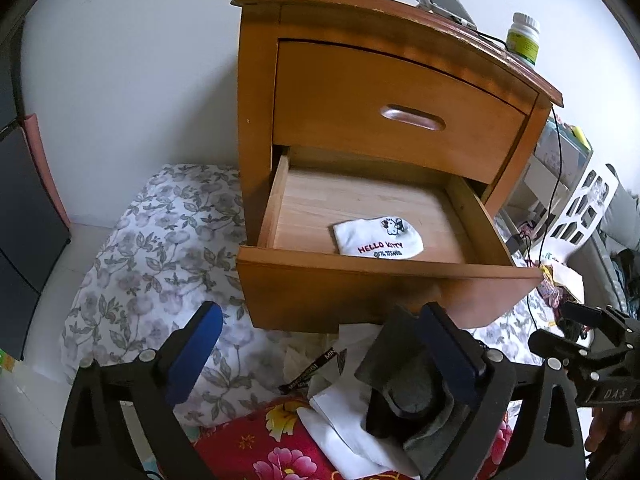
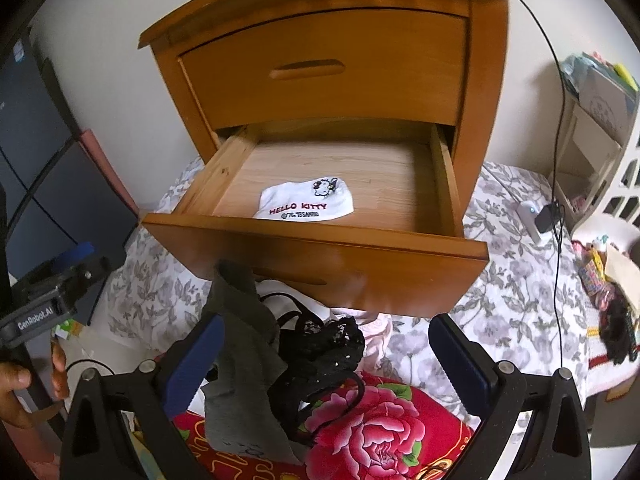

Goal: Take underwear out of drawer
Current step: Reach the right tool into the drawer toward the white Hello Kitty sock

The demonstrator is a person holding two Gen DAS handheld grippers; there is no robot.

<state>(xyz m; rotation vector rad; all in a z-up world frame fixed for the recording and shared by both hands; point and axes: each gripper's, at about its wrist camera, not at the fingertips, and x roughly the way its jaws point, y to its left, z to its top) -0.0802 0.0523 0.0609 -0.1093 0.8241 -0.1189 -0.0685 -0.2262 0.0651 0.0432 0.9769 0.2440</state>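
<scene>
Floral bedding (image 2: 516,280) spreads under a wooden nightstand (image 1: 256,80) whose lower drawer (image 2: 320,252) stands pulled out. One white Hello Kitty underwear (image 2: 306,200) lies near the drawer's front, centre. My left gripper (image 1: 316,360) gapes wide, a dark garment (image 1: 404,384) draped against its right finger; my right gripper (image 2: 324,364) is wide too, grey cloth (image 2: 244,360) hanging off its left finger. I'd clear the drawer front, then pinch the white piece from above. Black lace (image 2: 324,344) clutters below.

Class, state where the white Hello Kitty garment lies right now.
In both wrist views the white Hello Kitty garment lies alone on the open lower drawer's floor, near its front panel.
</scene>
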